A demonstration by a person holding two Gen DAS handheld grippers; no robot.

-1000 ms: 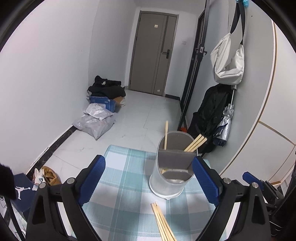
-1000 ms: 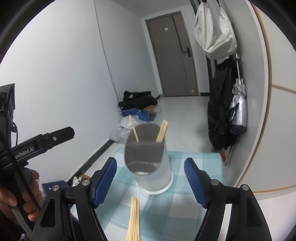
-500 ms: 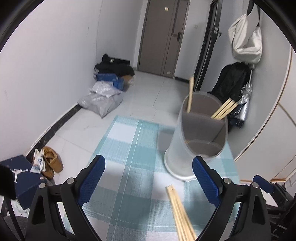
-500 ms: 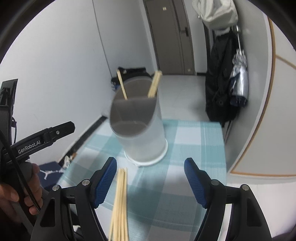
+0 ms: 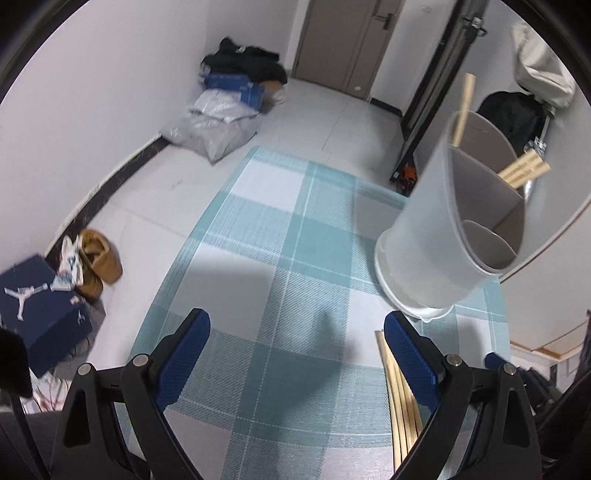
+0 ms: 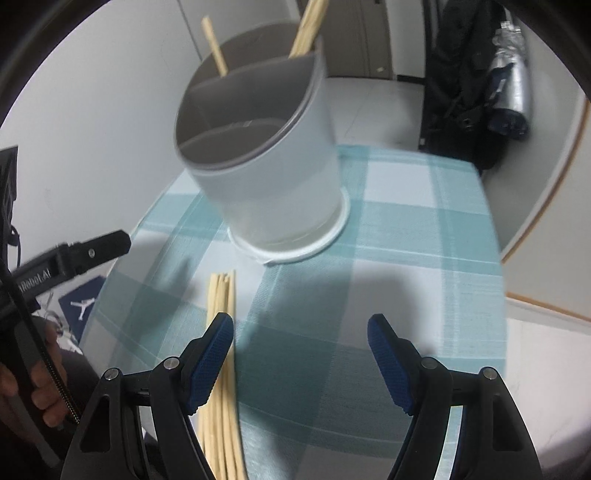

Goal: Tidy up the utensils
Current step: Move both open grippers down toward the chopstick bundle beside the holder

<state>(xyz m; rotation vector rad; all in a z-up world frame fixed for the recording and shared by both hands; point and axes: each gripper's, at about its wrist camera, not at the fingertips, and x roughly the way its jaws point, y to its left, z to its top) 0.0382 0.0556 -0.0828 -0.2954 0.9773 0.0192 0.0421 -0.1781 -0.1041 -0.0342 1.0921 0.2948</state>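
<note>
Both grippers were spread wide and empty over the table: my right gripper [image 6: 301, 354] hung low above the cloth, its left finger [image 6: 210, 363] right over the loose chopsticks [image 6: 221, 332], and my left gripper [image 5: 297, 354] hovered beside it with the same bundle [image 5: 400, 398] under its right finger. I judged the step to be a pick from that bundle with the right gripper. To do it well I would have shifted left until the sticks sat midway between the fingers, come down level, and closed across them rather than along. The sticks were thin and round, so I expected them to roll or fan apart under a skewed pinch.

Just past the bundle's far ends stood the holder [image 6: 266, 155], a pale divided cup with one stick [image 6: 214, 46] in a back cell and several [image 6: 308, 27] in another; the nearest cell looked empty.

Under it all lay a teal checked cloth [image 6: 417, 221]. Beyond were a pale tiled floor [image 5: 303, 122], bags [image 5: 218, 122], a blue box [image 5: 35, 310], brown shoes [image 5: 98, 264], and a grey door [image 5: 347, 40].
</note>
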